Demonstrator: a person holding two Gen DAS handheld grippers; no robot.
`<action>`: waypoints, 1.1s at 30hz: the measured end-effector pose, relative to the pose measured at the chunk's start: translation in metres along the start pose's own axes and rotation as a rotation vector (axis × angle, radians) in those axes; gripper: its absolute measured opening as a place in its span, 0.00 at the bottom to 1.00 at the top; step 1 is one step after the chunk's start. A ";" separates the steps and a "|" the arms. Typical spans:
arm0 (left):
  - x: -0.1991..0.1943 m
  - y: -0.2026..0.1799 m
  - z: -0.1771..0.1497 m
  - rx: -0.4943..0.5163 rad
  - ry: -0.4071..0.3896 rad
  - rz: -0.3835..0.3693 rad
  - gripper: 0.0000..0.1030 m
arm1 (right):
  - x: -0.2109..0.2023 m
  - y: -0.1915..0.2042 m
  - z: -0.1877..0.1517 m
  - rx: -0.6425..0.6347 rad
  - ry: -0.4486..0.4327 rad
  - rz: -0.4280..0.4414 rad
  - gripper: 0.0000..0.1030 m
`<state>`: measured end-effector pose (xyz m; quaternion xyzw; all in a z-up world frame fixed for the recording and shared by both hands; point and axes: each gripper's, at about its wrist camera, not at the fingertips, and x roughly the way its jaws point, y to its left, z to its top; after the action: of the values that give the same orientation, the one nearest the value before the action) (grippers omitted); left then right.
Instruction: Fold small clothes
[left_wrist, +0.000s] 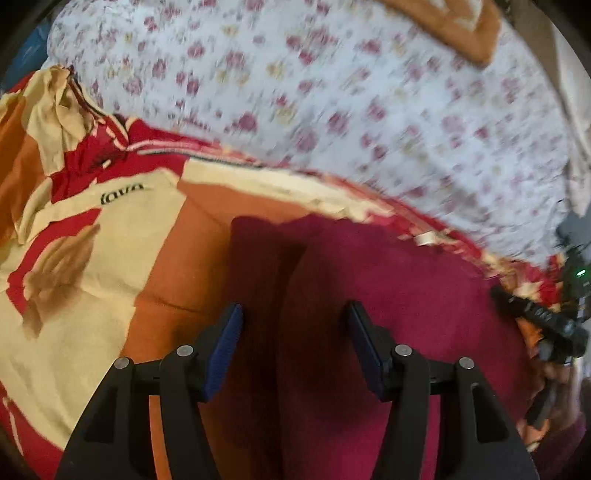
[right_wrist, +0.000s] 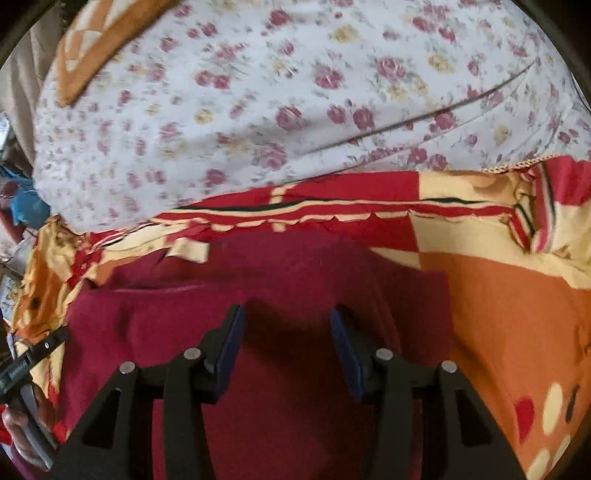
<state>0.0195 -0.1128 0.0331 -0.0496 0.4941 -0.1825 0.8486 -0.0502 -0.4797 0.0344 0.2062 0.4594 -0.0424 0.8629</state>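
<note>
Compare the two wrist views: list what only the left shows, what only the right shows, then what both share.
Only the left: black lettering printed on a cream patch. Only the right: cream and red dots on the orange patch, and a long crease in the floral sheet. Both: the maroon garment, patterned bedcover, floral sheet, orange cushion, open jaws.

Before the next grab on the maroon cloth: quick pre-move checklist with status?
1. Left gripper open, nothing between pads: ok.
2. Right gripper open, nothing between pads: ok.
3. Maroon cloth under both grippers: ok.
4. Cloth lying flat, one seam line showing: ok in what shows; near edge hidden by the grippers: cannot tell.
5. Cloth edge to grab sharp in view: not ok, both views blurred.
6. Patterned sheet under the cloth bunched at its far edge: not ok.
</note>
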 end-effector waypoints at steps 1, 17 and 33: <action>0.008 0.000 -0.001 0.009 0.011 0.018 0.50 | 0.006 0.001 0.001 -0.024 -0.014 -0.026 0.49; -0.022 0.000 0.008 0.027 -0.069 -0.056 0.55 | -0.051 0.016 -0.027 -0.073 -0.048 0.004 0.62; 0.015 -0.027 0.043 0.153 -0.012 0.003 0.00 | -0.029 -0.010 -0.019 -0.080 -0.056 -0.132 0.16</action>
<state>0.0561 -0.1478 0.0499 0.0153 0.4736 -0.2181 0.8532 -0.0842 -0.4846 0.0452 0.1397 0.4492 -0.0867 0.8782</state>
